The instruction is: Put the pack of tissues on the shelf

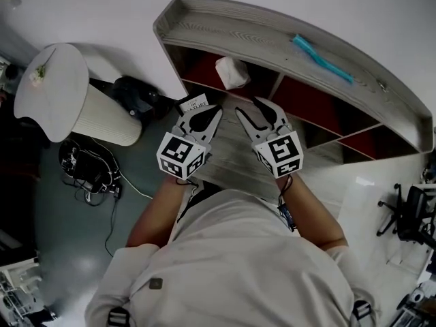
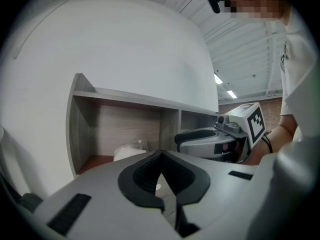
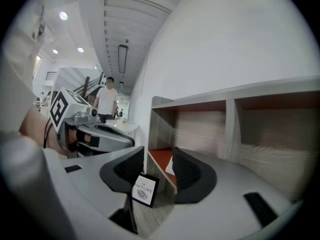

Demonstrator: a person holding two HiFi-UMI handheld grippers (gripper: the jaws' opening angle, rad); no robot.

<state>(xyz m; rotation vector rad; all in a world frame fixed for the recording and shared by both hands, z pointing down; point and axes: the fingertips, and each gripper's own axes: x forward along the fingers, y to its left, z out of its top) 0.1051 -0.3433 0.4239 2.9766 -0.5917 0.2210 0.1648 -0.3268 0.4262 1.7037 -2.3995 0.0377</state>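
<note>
Far left in the head view, a round white side table (image 1: 48,87) is seen standing well clear of the action. Next comes a small printed card (image 1: 194,103), propped just beside the left end of the shelf unit (image 1: 272,36).

The left gripper (image 1: 204,114) is held low in front of the shelf. Its jaws are brought together at the tips, and nothing is caught between them. In its own view the tips can be seen meeting in front of the open compartment.

The pack of tissues (image 1: 231,72) is found inside the leftmost compartment, resting on the red floor, near the back and apart from both grippers. So the placing looks done.

As for handling, the pack is judged light and soft. A thin, crinkly wrap is suggested, which is likely to be slippery, and the pack would dent under a hard squeeze. If it must be shifted, it is best taken across its narrow middle with gentle pressure, not by a loose corner of wrap.

The right gripper (image 1: 253,111) is held alongside with its jaws well apart and empty. Only the card and the shelf edge are seen through the gap.

Further right, a teal object (image 1: 321,58) is left lying on the shelf's top.
</note>
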